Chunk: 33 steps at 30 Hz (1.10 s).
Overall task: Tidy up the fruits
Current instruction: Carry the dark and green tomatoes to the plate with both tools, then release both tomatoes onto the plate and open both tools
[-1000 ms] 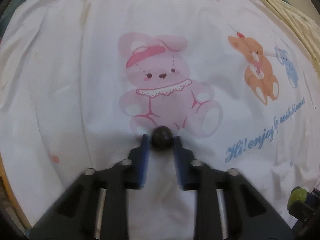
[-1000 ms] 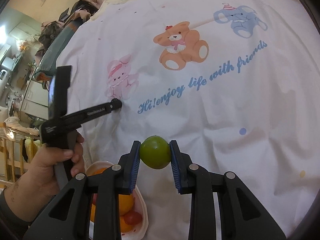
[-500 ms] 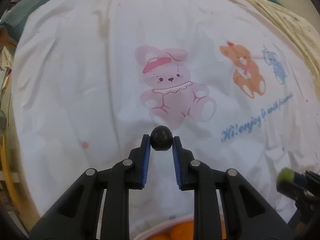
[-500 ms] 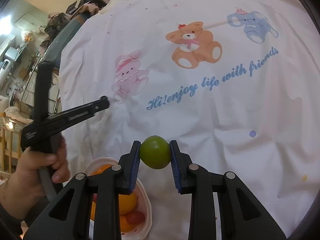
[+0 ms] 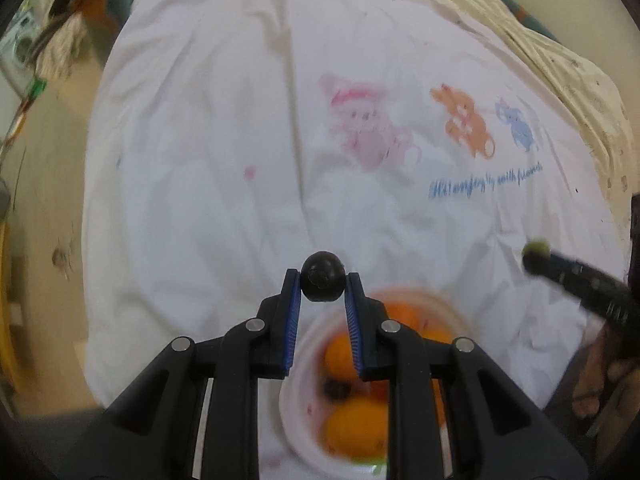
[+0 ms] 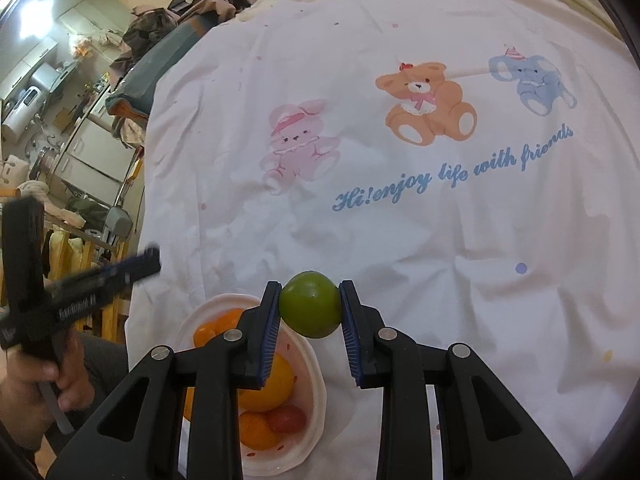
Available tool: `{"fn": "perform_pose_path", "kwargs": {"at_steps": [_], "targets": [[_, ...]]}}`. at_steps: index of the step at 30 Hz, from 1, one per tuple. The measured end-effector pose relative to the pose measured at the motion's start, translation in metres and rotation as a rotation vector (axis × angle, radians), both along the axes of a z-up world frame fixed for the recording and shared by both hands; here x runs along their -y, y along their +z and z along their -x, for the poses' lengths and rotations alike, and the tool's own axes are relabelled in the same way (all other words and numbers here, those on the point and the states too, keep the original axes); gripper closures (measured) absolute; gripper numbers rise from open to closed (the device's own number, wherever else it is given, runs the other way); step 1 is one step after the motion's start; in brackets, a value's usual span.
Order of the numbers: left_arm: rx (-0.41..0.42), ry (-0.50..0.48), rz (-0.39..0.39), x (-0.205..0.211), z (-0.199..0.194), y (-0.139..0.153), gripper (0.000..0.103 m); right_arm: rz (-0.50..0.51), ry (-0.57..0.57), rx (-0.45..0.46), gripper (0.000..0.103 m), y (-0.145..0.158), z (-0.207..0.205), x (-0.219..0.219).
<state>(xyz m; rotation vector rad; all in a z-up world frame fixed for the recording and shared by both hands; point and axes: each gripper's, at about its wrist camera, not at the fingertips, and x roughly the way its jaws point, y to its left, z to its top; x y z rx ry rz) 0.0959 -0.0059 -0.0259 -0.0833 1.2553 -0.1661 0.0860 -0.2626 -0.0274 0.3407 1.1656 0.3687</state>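
Note:
My left gripper (image 5: 322, 286) is shut on a small dark round fruit (image 5: 322, 280) and holds it in the air above the far rim of a white bowl (image 5: 292, 396). The bowl holds several orange fruits (image 5: 356, 426) and a small dark one. My right gripper (image 6: 310, 306) is shut on a green round fruit (image 6: 311, 304), held just right of the same bowl (image 6: 316, 368), which here shows oranges (image 6: 266, 380) and a red fruit (image 6: 287, 419). The left gripper also shows at the left of the right wrist view (image 6: 150, 258).
The bowl stands near the front edge of a white cloth (image 6: 400, 220) printed with a pink rabbit (image 6: 298, 140), an orange bear and a blue elephant. The cloth's left edge drops to the floor. Room clutter lies beyond at the far left.
My left gripper has lifted the dark fruit off the cloth and drawn back over the bowl. My right gripper with the green fruit has drifted slightly, bringing more of the bowl into view.

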Motion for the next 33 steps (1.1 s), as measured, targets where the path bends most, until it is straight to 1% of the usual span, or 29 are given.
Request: {"fn": "perform_pose_path", "kwargs": {"at_steps": [3,7,11,12,14,16,20,25,26,27,28,29,31,32,33], "targets": [[-0.057,0.012,0.029,-0.008,0.02,-0.013,0.084,-0.008,-0.013,0.002,0.072,0.002,0.008,0.001],[-0.111,-0.003,0.048,-0.007,0.04,-0.028,0.084,-0.011,-0.015,0.0,0.072,0.002,0.02,-0.001],[-0.16,0.026,0.06,-0.009,0.044,-0.044,0.084,-0.017,-0.012,-0.018,0.072,-0.003,0.03,-0.005],[-0.183,0.037,0.067,-0.012,0.044,-0.049,0.084,-0.016,-0.01,-0.024,0.072,-0.004,0.032,-0.006],[-0.218,0.071,0.098,-0.019,0.043,-0.057,0.084,-0.012,0.001,-0.043,0.072,-0.01,0.037,-0.011],[-0.228,0.084,0.12,-0.021,0.041,-0.059,0.084,-0.02,0.01,-0.077,0.072,-0.018,0.041,-0.016],[-0.226,0.072,0.118,-0.016,0.042,-0.06,0.083,-0.003,0.071,-0.152,0.072,-0.034,0.046,-0.028],[-0.23,0.065,0.122,-0.016,0.041,-0.059,0.083,0.022,0.126,-0.192,0.072,-0.045,0.051,-0.04],[-0.234,0.059,0.126,-0.015,0.042,-0.059,0.079,0.023,0.13,-0.201,0.072,-0.047,0.051,-0.041],[-0.24,0.049,0.132,-0.013,0.042,-0.059,0.068,0.024,0.135,-0.209,0.072,-0.049,0.051,-0.043],[-0.237,0.041,0.137,-0.012,0.043,-0.057,0.06,0.025,0.14,-0.218,0.072,-0.052,0.052,-0.044],[-0.23,0.038,0.137,-0.011,0.043,-0.055,0.049,0.027,0.142,-0.223,0.072,-0.052,0.052,-0.044],[-0.201,0.023,0.129,-0.009,0.045,-0.049,0.042,0.022,0.144,-0.226,0.069,-0.054,0.051,-0.044],[-0.194,0.02,0.126,-0.008,0.045,-0.047,0.037,0.018,0.139,-0.225,0.069,-0.054,0.049,-0.044],[-0.186,0.019,0.124,-0.008,0.045,-0.046,0.034,0.014,0.136,-0.229,0.069,-0.055,0.049,-0.044]]}}
